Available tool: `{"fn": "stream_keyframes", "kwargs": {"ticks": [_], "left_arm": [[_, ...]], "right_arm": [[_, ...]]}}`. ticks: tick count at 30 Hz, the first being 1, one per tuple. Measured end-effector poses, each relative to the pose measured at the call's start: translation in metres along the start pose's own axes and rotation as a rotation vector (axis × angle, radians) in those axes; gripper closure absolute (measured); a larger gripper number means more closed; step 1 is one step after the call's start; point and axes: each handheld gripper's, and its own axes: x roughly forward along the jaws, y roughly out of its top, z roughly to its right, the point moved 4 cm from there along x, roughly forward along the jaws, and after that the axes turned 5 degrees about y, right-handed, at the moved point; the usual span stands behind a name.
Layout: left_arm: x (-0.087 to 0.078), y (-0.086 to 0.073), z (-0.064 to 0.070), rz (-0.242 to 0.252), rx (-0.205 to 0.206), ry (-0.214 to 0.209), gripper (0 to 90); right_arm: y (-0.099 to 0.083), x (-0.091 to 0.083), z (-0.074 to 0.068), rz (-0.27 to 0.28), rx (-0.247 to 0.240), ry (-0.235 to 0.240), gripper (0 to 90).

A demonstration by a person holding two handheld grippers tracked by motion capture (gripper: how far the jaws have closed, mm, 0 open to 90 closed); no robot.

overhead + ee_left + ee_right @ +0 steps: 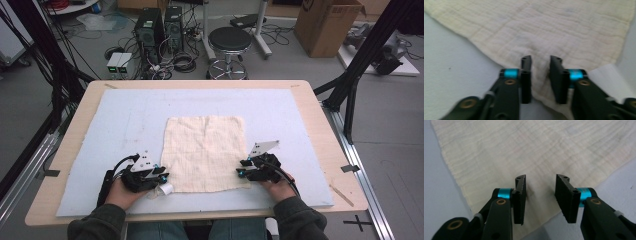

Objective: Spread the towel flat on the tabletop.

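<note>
We see a cream cloth (205,152) lying flat near the middle of the pale blue mat (125,120) that covers the wooden bench (320,130), and we take the cloth as our landmark. The left tool (162,175) sits at the cloth's near left corner, held in the person's left hand (120,192); in the left gripper view its jaws stand a little apart with the corner's fabric bunched up between them, so we read the left tool (540,75) as open around the cloth (554,32), not yet pinched. The right tool (241,170) sits at the cloth's near right corner, held in the right hand (280,190); in the right gripper view the right tool (540,197) has its jaws wide apart, straddling the cloth (524,150) just inside its near edge. The cloth's far edge and both side edges lie straight on the mat, with bare mat all round: a broad strip beyond the far edge, wide margins left and right of the cloth, and a narrower strip between its near edge and the bench's front edge. Beyond the bench, well past the cloth's far edge, a black stool (229,42) stands on the floor.
</note>
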Motion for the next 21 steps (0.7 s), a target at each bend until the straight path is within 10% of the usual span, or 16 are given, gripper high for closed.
{"fn": "stream_keyframes", "kwargs": {"ticks": [7, 21], "left_arm": [[0.000, 0.001, 0.001, -0.006, -0.004, -0.005, 88.2], [-0.012, -0.004, 0.005, -0.014, -0.009, -0.004, 88.3]], "right_arm": [[0.002, 0.001, 0.001, -0.002, -0.011, 0.032, 87.2], [-0.001, -0.005, -0.011, -0.029, -0.021, 0.082, 88.4]]}}
